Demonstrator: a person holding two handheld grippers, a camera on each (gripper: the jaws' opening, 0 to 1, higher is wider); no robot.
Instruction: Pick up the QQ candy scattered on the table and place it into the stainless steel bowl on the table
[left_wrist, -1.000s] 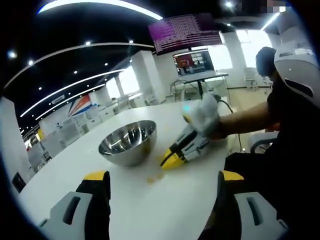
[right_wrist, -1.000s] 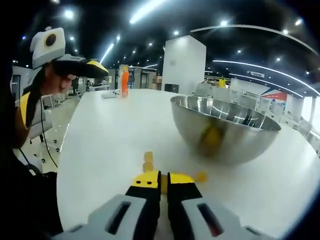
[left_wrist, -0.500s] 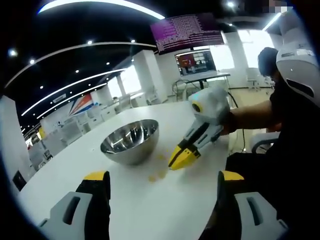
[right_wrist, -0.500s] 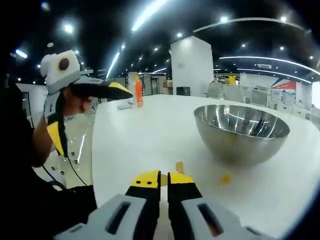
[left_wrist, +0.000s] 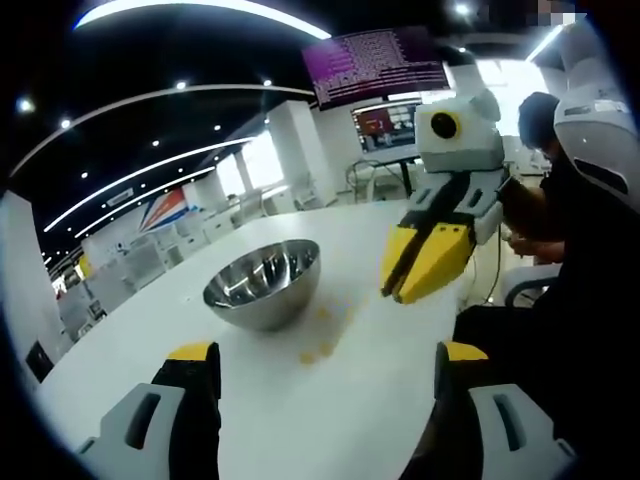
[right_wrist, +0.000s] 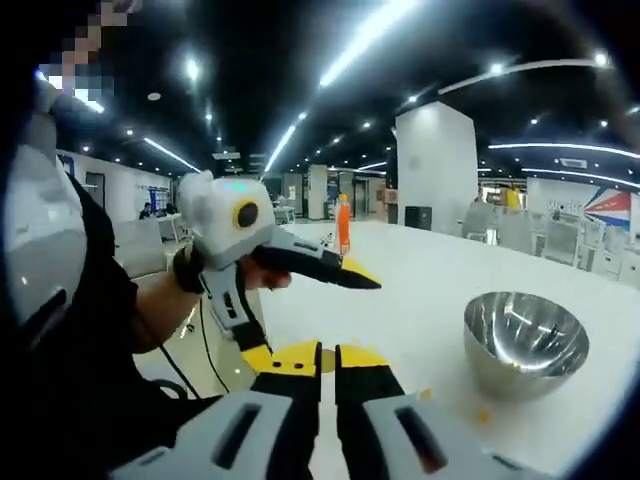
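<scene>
A: Left gripper view first: where's the candy?
B: A few small yellow-orange QQ candy pieces (left_wrist: 318, 352) lie loose on the white tabletop (left_wrist: 330, 410), just beside the stainless steel bowl (left_wrist: 263, 283), on the side nearer the camera. The right gripper view has a piece or two (right_wrist: 482, 416) at the bowl's (right_wrist: 524, 342) foot as well.

A: And the grippers?
B: The left gripper (left_wrist: 318, 352) has its jaws spread wide with nothing between them; from the other camera it (right_wrist: 345, 274) hangs above the tabletop, gripped by a hand. The right gripper (right_wrist: 328, 358) has its yellow tips pressed almost together. There's a sliver of yellow in the gap, possibly a candy, but I can't say for sure. From the left camera it (left_wrist: 415, 262) is lifted well clear of the tabletop, jaws nearly together.

A: How will the pieces handle?
B: My guess is light, soft and springy, perhaps a bit tacky. A hard squeeze could squash one or pop it out sideways. I'd take one piece at a time across its middle, tips low to the surface, pinching gently.

A: Risks?
B: A piece sticking to a jaw over the bowl, or the bowl sliding if bumped.
</scene>
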